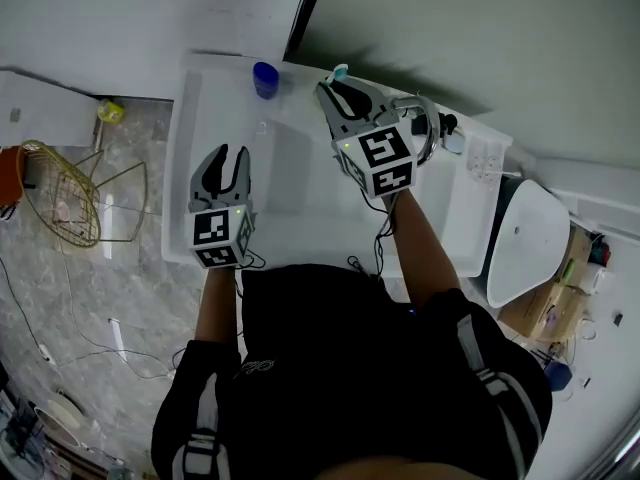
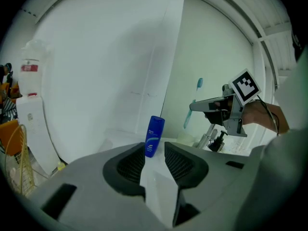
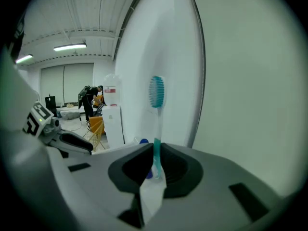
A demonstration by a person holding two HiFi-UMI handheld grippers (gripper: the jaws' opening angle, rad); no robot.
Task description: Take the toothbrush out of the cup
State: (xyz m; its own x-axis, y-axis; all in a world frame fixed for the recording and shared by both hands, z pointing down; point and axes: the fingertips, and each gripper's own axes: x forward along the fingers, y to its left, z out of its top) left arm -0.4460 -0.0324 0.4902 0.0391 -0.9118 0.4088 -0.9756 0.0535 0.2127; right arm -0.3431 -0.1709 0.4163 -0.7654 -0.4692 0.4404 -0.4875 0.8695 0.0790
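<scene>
Right gripper view, frame centre: toothbrush [image 3: 156, 124], pinched upright by the right gripper [image 3: 155, 153], is best kept vertical; left gripper [image 2: 154, 148] is held unclenched, empty

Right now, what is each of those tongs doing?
Left tongs: open, holding nothing.
Right tongs: closed on the teal-and-white plastic toothbrush.
</scene>
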